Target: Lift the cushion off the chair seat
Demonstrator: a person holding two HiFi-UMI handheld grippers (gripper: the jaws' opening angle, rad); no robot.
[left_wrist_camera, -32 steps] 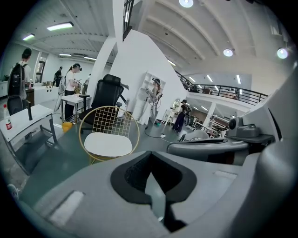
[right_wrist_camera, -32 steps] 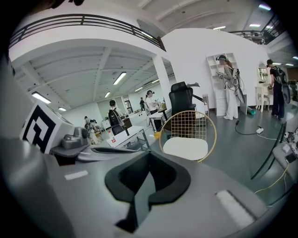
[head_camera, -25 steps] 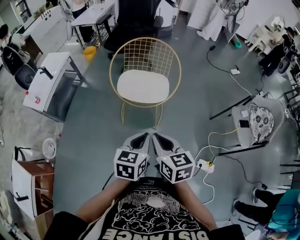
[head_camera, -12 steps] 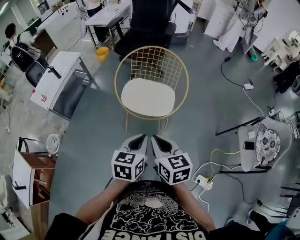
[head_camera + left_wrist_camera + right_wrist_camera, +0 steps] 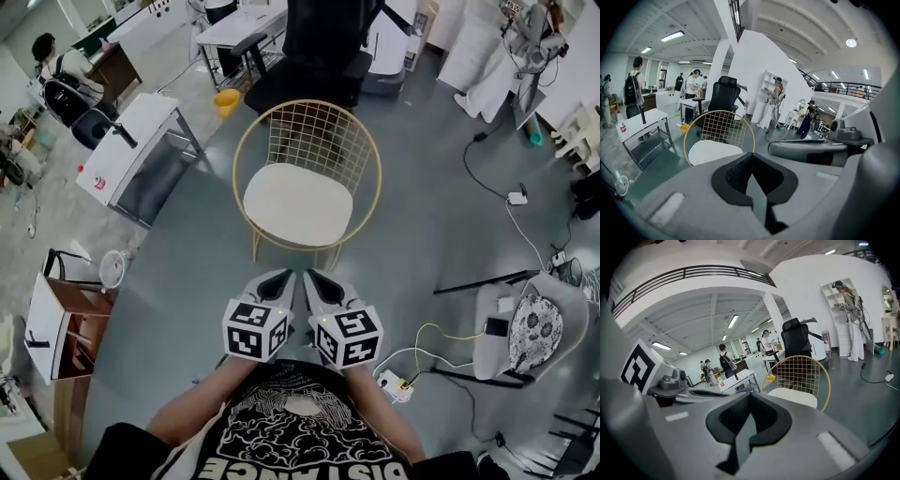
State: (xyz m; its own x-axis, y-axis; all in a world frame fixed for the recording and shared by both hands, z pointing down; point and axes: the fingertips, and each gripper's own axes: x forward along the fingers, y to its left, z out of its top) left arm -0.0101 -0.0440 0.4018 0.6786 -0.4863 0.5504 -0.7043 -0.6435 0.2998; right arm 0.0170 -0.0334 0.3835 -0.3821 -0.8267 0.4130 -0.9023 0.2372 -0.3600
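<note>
Round cream cushion (image 5: 297, 202) lies flat on the seat of the gold wire-backed chair (image 5: 307, 131). Chair stands on grey floor (image 5: 422, 234), with a black office chair (image 5: 319, 56) just behind it. 2 grippers side by side, close to the person's body, both short of the chair and touching nothing. Left gripper (image 5: 279, 278): jaws closed, nothing between. Right gripper (image 5: 317, 278): jaws appear closed too, tips meeting, empty; wide-angle distortion leaves slight doubt.

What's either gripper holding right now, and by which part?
Nothing. Left gripper and right gripper are both shut and empty; the cushion lies untouched on the chair.
</note>
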